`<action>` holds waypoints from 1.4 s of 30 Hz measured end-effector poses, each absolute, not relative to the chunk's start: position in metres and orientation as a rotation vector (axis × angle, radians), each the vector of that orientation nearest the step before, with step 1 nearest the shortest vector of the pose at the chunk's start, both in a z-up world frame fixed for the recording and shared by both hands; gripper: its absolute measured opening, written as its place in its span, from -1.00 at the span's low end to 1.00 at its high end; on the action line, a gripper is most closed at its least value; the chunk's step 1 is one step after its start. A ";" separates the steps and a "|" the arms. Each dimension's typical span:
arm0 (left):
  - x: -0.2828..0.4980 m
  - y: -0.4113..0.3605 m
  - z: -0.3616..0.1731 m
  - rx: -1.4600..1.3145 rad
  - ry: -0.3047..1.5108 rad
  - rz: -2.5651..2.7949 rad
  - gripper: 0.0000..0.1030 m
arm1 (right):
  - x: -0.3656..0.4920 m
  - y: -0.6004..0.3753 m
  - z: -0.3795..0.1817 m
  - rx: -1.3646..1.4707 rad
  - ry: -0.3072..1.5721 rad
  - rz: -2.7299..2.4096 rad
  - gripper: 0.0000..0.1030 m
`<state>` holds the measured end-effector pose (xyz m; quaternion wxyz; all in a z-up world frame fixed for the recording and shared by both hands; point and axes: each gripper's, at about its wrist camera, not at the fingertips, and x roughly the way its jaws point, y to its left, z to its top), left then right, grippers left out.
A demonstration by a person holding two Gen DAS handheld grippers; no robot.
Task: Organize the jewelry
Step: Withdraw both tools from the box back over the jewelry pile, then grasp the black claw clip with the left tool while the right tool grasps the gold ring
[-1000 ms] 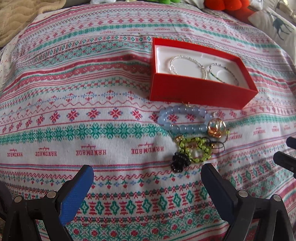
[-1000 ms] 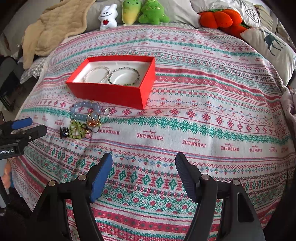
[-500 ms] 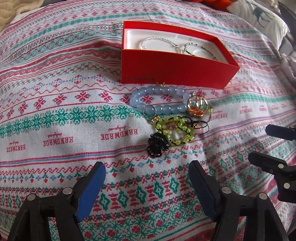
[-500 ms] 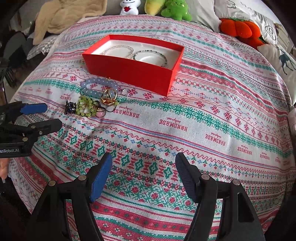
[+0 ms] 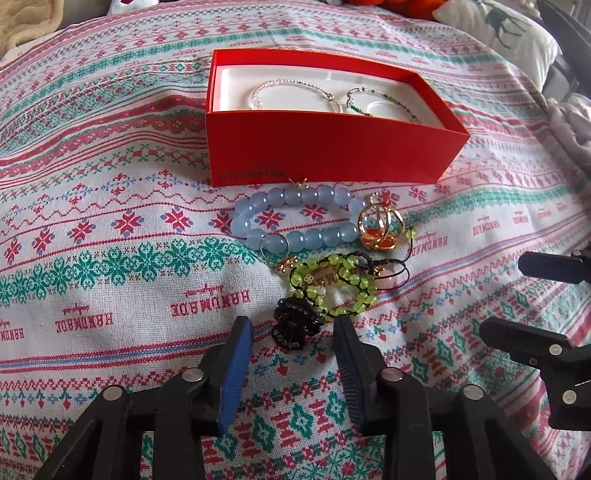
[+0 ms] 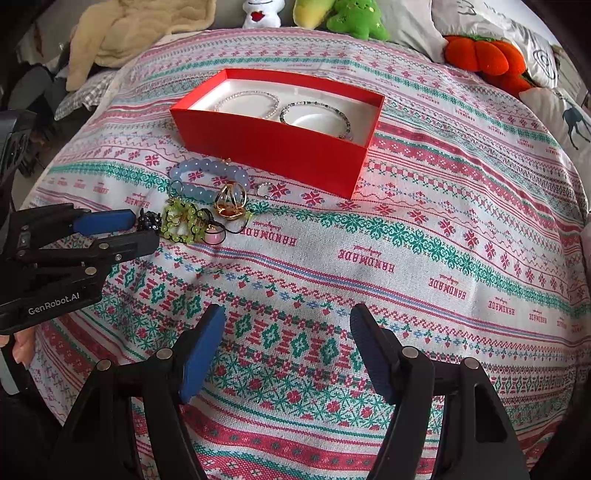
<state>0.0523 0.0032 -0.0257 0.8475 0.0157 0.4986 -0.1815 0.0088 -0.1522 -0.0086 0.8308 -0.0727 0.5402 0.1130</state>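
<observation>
Bed surface covered by a patterned cloth in red, green and white bands with "HANDMADE" woven in; plush toys and a beige blanket along the far edge. Red box sits open on the cloth, white lining; inside lie a clear beaded bracelet and a dark green beaded bracelet, side by side. Loose jewelry lies in a cluster just in front of the box: pale blue bead bracelet, gold rings touching its right end, lime-green bead bracelet nearer the camera, and a black ornament nearest of all. Left gripper points down at the cluster, jaws closing; the black ornament lies between the blue pads, with a gap visible on each side, no contact seen. Right gripper hovers over bare cloth, well apart from the jewelry, jaws wide with nothing between them.
</observation>
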 end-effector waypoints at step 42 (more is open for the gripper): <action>0.043 0.040 -0.013 0.063 1.067 -0.245 -0.54 | 0.086 -0.103 -0.022 -0.023 1.138 0.324 -0.60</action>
